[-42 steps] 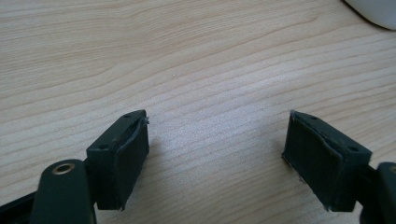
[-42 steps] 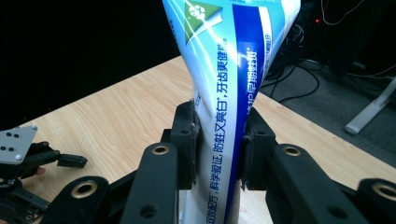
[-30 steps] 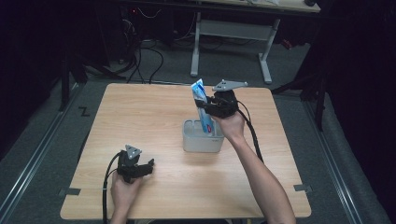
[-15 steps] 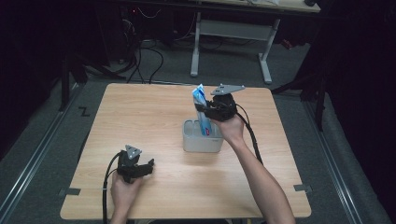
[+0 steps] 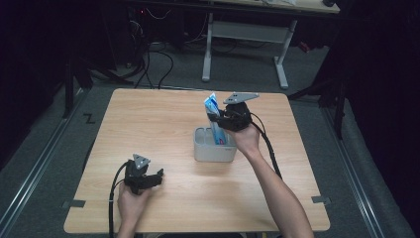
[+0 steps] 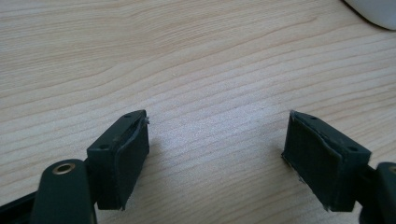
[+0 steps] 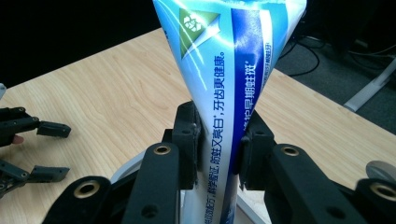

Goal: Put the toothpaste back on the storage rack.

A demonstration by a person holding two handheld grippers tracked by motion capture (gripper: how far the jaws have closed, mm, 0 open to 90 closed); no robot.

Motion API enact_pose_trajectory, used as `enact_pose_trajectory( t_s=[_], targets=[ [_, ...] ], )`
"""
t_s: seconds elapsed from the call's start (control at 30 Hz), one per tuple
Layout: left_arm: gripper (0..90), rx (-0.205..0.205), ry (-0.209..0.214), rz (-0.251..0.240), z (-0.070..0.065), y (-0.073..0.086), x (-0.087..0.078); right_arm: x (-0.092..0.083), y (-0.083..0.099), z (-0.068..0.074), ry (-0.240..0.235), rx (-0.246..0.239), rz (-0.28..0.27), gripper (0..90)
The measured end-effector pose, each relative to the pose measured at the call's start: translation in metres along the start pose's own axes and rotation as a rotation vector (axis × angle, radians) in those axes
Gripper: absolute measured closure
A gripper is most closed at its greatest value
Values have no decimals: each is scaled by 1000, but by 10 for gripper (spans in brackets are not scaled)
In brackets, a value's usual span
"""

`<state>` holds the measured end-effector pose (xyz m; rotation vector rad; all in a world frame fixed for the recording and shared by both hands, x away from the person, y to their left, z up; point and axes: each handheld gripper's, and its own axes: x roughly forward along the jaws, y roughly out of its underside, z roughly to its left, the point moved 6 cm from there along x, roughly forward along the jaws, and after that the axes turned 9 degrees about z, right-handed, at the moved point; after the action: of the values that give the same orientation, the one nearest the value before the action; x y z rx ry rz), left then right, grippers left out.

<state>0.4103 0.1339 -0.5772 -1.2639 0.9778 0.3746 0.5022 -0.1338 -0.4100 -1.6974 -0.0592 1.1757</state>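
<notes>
**Toothpaste tube held upright over the grey holder**

The right tongs (image 5: 221, 118) are clamped on a blue and white toothpaste tube (image 5: 214, 115), the two black pads pressing its sides partway up. In the right gripper view the tube (image 7: 229, 79) rises between the jaws, narrow where it is pinched and fanning out to its flat crimped end at the top, with printed lettering running along it. The tube stands nearly upright, its lower part down inside the right-hand compartment of a pale grey holder (image 5: 208, 148) that sits near the middle of the wooden bench (image 5: 158, 119). The person's right hand (image 5: 245, 139) is wrapped around the body of the tongs just behind the holder's right end.

The left tongs (image 5: 154, 176) rest low over the near left part of the bench, well apart from the holder, in the person's left hand (image 5: 131, 203). Their jaws stand wide apart with nothing between them but bare wood grain, as the left gripper view (image 6: 217, 149) shows. A white rounded edge of the holder (image 6: 373, 11) shows at that view's upper right corner.
</notes>
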Motion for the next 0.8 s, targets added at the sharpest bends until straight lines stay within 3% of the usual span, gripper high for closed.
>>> enact_pose_trajectory(
  t_s=[0.8],
  targets=[
    [225,0,0,0,0,0,0,8,19,-3,-4,4,52,723]
  ],
)
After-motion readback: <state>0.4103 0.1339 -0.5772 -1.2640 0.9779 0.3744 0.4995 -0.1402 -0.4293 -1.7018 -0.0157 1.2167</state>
